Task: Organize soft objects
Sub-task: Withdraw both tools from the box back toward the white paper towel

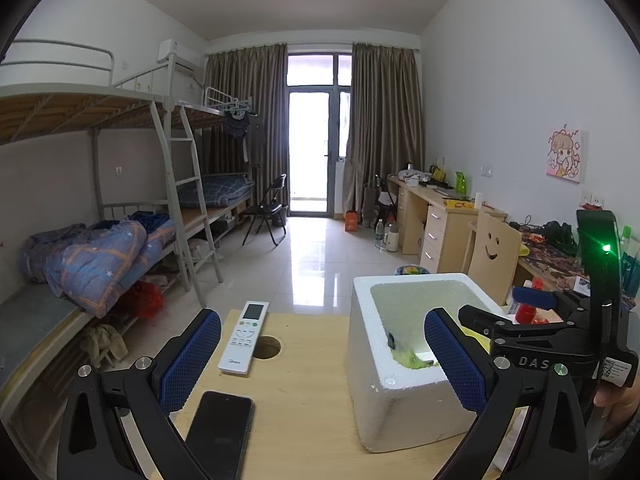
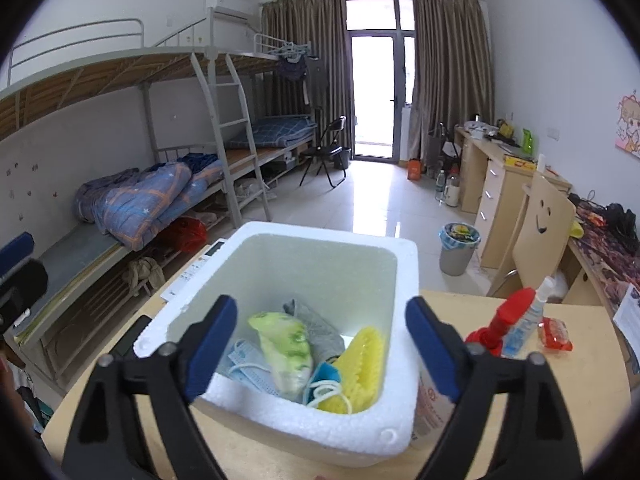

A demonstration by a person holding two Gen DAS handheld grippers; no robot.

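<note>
bunk beds [image 1: 120, 128], curtains [image 1: 384, 128] (drawn back); tiled floor [image 1: 320, 256]

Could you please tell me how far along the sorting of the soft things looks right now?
Mostly done: face masks, a green pouch, grey cloth and yellow sponge lie in the foam box. Both tongs, right and left, are open and empty. No soft items remain visible outside.

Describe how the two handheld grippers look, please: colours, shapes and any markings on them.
The left gripper and the right gripper are alike: black angular arms with silver bolts, and each finger ends in a blue pad with a fine grid texture. In the left view, the right gripper's black body bears white letters "DAS", a small green light and a white label with a printed code. A grey sleeve shows beside it.
</note>
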